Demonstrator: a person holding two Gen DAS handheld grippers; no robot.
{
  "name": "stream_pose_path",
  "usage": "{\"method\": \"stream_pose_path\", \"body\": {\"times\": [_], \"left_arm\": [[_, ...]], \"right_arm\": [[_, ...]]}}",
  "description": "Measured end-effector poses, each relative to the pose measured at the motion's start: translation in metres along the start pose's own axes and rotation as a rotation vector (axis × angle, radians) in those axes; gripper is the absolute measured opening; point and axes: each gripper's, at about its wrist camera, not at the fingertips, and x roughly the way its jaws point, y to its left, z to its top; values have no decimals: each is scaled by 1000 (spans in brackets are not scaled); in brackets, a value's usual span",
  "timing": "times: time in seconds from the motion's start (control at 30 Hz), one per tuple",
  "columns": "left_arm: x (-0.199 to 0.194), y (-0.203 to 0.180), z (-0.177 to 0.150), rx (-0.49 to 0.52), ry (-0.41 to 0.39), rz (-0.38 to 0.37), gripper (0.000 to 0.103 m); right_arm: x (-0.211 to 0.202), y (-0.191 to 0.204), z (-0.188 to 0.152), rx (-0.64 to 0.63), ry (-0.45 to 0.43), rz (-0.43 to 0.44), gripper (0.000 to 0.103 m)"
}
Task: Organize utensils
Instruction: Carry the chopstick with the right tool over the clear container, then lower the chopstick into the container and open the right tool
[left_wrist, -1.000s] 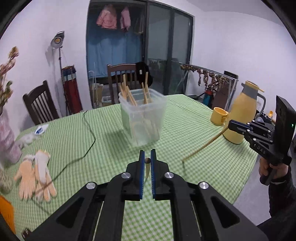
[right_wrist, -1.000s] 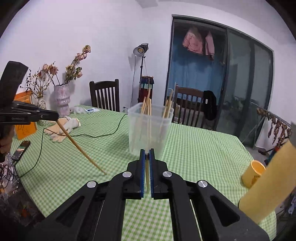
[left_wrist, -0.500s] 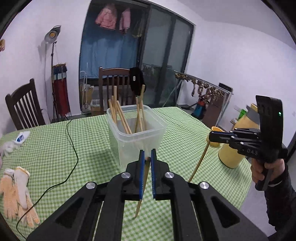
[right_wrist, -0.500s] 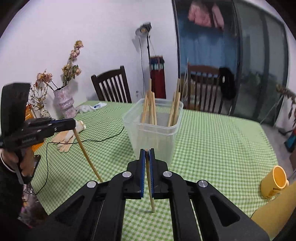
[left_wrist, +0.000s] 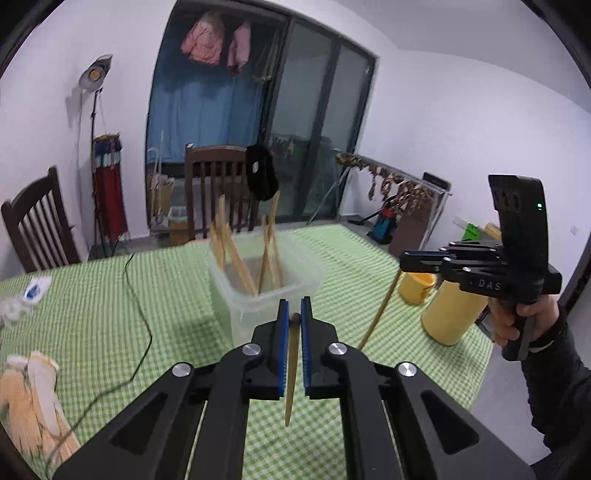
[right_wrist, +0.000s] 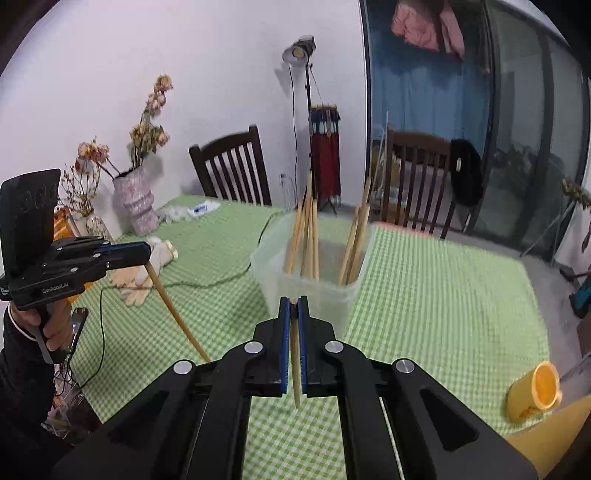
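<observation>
The left gripper (left_wrist: 292, 317) is clenched on a single wooden chopstick (left_wrist: 291, 373). In the left wrist view the blunt end of this chopstick sits between the blue pads (left_wrist: 283, 347) near their tips, and its long axis runs almost vertically, with the tapered tip pointing toward 6 o'clock, above the green checked tablecloth (left_wrist: 177, 295). In the right wrist view the same gripper appears at 9 o'clock, and its chopstick slopes from the jaws down toward 5 o'clock.

The right gripper (right_wrist: 293, 314) is likewise clenched on a second chopstick (right_wrist: 294, 365). Its upper end is pinched between the pads, and its long axis is near vertical, with the tip pointing toward 6 o'clock and leaning slightly right. In the left wrist view this gripper is at 3 o'clock, carried by a hand (left_wrist: 524, 317) in a dark sleeve, and its chopstick slants down toward 7 o'clock.

A translucent plastic container (right_wrist: 314, 291) stands on the table directly ahead of both grippers, at 12 o'clock from each set of jaws. It holds two groups of chopsticks (right_wrist: 306, 236) standing on end, which lean against its walls with their upper ends above the rim. Neither held chopstick touches the container.

A yellow mug (right_wrist: 535, 391) lies on its side at 4 o'clock in the right wrist view. A pair of work gloves (left_wrist: 33, 398) rests at 8 o'clock in the left wrist view, beside a black cable (left_wrist: 144, 314).
</observation>
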Motion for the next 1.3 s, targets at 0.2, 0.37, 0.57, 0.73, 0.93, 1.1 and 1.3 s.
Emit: {"method": "stream_pose_path", "body": {"times": [0.2, 0.37, 0.57, 0.73, 0.93, 1.1, 1.3], "left_arm": [[-22, -14, 75, 85, -67, -19, 3], [-16, -13, 139, 121, -100, 4, 3], [16, 5, 183, 108, -114, 17, 3], [72, 39, 180, 66, -65, 40, 3], [160, 75, 155, 29, 45, 99, 3], [209, 91, 131, 16, 100, 112, 3], [228, 108, 110, -50, 122, 135, 14]], "right_arm": [[-28, -1, 64, -15, -118, 14, 4], [-29, -5, 117, -32, -179, -6, 5], [7, -21, 159, -26, -187, -15, 4], [59, -36, 170, -14, -155, -4, 5], [139, -53, 156, -15, -66, -45, 5], [201, -72, 132, 30, 60, -44, 5], [223, -88, 122, 102, 108, -26, 6]]}}
